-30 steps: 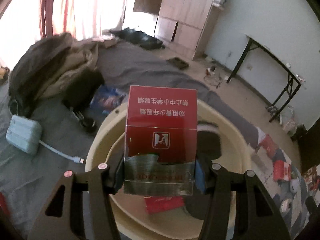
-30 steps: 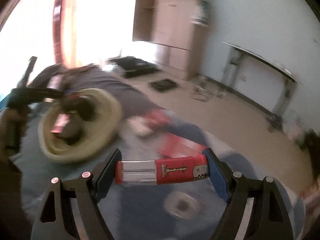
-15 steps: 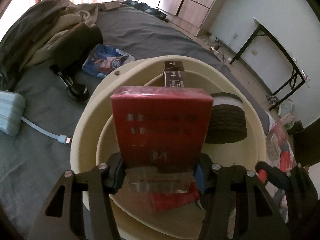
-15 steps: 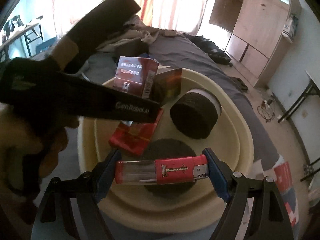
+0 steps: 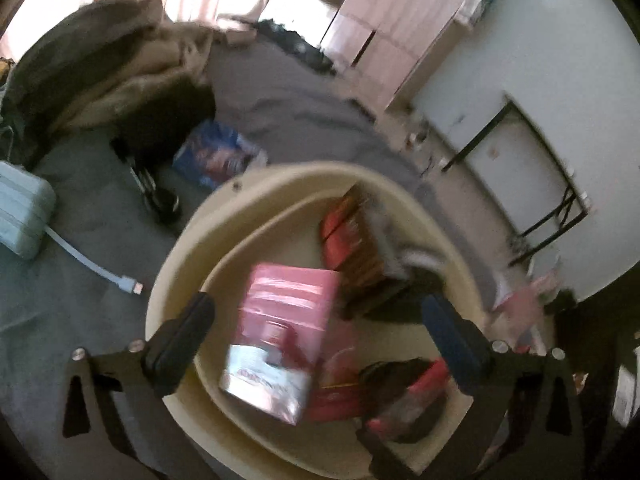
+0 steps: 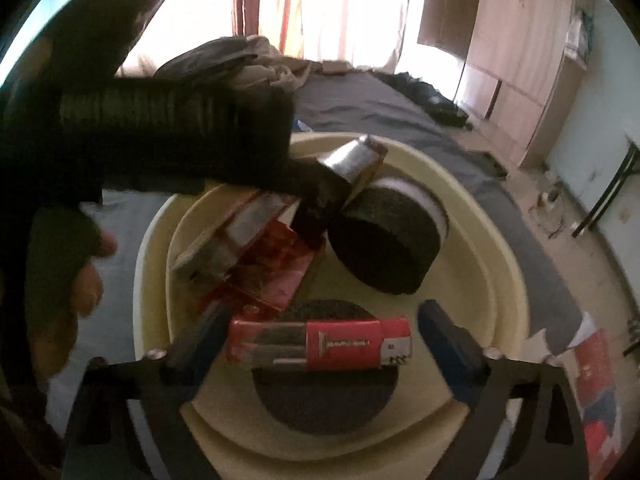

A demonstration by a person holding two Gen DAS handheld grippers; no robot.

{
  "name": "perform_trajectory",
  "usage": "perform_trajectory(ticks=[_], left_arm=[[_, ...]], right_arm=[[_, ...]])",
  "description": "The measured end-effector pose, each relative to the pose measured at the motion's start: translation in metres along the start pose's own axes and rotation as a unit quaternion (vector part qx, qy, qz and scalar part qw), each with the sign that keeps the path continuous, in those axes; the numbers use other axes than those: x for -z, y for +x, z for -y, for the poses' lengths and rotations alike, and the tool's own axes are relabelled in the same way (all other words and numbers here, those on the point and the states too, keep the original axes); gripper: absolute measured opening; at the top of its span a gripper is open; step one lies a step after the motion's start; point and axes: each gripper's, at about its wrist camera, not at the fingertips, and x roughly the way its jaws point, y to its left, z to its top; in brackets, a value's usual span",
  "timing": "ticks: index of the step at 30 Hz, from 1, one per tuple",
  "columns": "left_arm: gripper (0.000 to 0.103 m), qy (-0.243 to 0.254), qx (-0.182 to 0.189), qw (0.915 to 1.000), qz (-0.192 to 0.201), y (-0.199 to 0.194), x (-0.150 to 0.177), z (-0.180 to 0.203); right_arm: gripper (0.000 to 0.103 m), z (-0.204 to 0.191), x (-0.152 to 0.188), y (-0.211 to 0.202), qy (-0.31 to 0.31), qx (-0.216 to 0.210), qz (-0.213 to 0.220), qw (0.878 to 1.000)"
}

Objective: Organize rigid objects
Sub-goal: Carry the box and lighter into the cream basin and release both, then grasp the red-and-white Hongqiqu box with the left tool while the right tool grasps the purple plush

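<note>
- Red cig pack (image 5: 280,332) is being let go by the left gripper (image 5: 316,332): fingers are opening, pads clear of it, pack tipping into the cream basin (image 5: 172,280) on the bed.
- Red lighter (image 6: 320,346) is being released by the right gripper (image 6: 320,340); fingers opening w/ gaps both sides, lighter over basin.
- Both grippers should be kept over the basin centre & drawn back straight, so nothing gets clipped out.

No legible txt; print on red pack (image 5: 280,332) blurred
</note>
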Motion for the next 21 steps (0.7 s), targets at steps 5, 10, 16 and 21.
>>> perform_trajectory(ticks=[5,10,16,21], left_arm=[[0.103,0.025,0.029,0.9989,0.026,-0.017,0.001,0.029],[0.103,0.123,0.045,0.9914,-0.004,-0.003,0.024,0.099],[0.103,0.254,0.062,0.9648,-0.028,0.017,0.071,0.184],[0.103,0.318,0.035,0.9468,-0.039,0.006,0.100,0.222]], right_arm=[[0.103,0.007,0.019,-0.064,0.018,0.034,0.056,0.998],[0.103,0.060,0.085,-0.182,0.124,0.148,0.118,0.974],[0.103,0.163,0.185,-0.253,0.350,0.269,0.084,0.893],[0.103,0.203,0.222,-0.240,0.428,0.256,0.082,0.863]])
